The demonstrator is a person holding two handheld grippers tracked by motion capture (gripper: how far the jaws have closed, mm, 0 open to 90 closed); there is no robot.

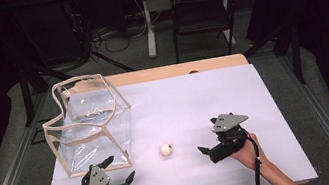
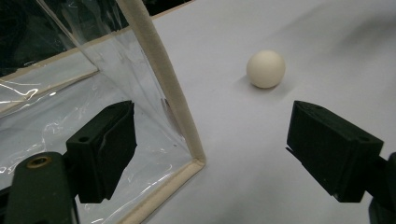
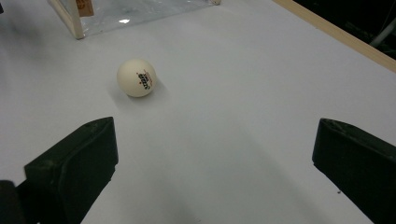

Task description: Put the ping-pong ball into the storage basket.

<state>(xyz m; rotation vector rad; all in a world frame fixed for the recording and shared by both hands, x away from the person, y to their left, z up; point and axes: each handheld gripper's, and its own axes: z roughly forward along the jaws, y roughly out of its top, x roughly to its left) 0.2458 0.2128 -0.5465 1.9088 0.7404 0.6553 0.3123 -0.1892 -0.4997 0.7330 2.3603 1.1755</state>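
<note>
White ball [image 1: 165,149] lies free on table [image 1: 213,94], right of clear bag [image 1: 90,128]; right gripper [image 1: 207,150] jaws apart, near ball — approach low, centre jaws; left gripper [image 1: 120,169] jaws apart beside bag's near corner.

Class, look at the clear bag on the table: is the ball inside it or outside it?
Outside. The ball lies on the white table beside the clear bag, apart from it.

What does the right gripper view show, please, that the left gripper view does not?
The right gripper view alone shows the printed logo on the ping-pong ball and the wooden table edge. The left gripper view alone shows, close up, the clear bag's cream-trimmed corner between the open left claw jaws. Both show the ball on the white table cover, the bag, and wide-open jaws.
</note>
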